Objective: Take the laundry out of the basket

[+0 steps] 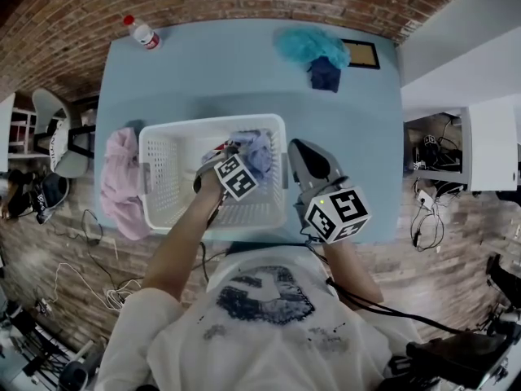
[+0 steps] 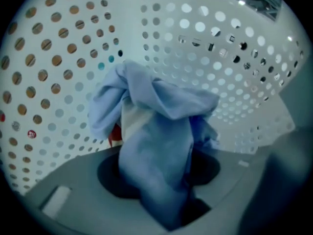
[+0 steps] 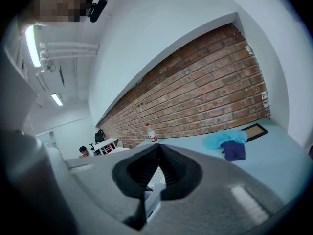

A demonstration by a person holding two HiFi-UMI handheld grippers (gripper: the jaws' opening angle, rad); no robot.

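The left gripper [image 2: 159, 182] fingers clamp the cloth [image 2: 161, 111] between them. The right gripper [image 3: 157, 150] fingers are together, empty. Next, I think: lift it from the basket [image 1: 161, 173].

The basket [image 1: 156, 139] sat at the near edge of the counter [image 1: 228, 80]. Inside it, toward its far right corner, lay a crumpled garment [image 1: 259, 158], with the left tongs [image 1: 230, 148] on it. The right tongs [image 1: 295, 146] hung just beside the basket's right wall. A bunched garment [image 1: 120, 182] lay against its left wall. Well behind the basket, a bottle [image 1: 143, 32] stood to the left, and a heap of cloths [image 1: 313, 51] lay to the right with a flat frame [image 1: 361, 54] beside it.
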